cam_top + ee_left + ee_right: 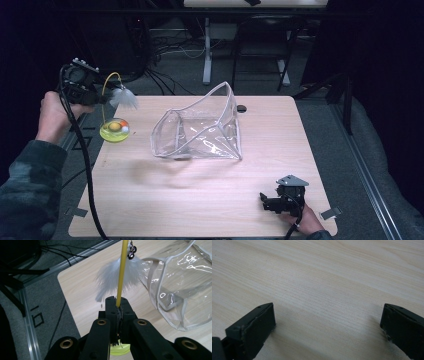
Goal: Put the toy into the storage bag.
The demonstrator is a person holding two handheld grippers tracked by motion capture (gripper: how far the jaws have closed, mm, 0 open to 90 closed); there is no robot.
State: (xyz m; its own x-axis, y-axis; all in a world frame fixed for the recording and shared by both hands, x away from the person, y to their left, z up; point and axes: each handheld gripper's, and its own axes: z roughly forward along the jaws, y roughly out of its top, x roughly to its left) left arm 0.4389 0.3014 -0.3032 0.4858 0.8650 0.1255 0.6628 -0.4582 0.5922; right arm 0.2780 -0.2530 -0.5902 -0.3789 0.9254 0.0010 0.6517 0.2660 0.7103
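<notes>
The left tongs (117,305) are seen clamped on a thin yellow wand (121,272), held up beyond the tabletop's (200,200) left edge, well to the left of the clear bag (202,127). From the wand's arched tip a white feather tuft (124,97) and small bells (131,251) are hung, between the tongs and the bag. A yellow-green base (114,131) with an orange and a white ball inside is seen under the wand, at the tabletop's left edge, left of the bag. The bag is stood open near the tabletop's middle. The right tongs (328,322) are rested on the wood, spread wide with nothing between them, toward the near right corner, well apart from the bag.
</notes>
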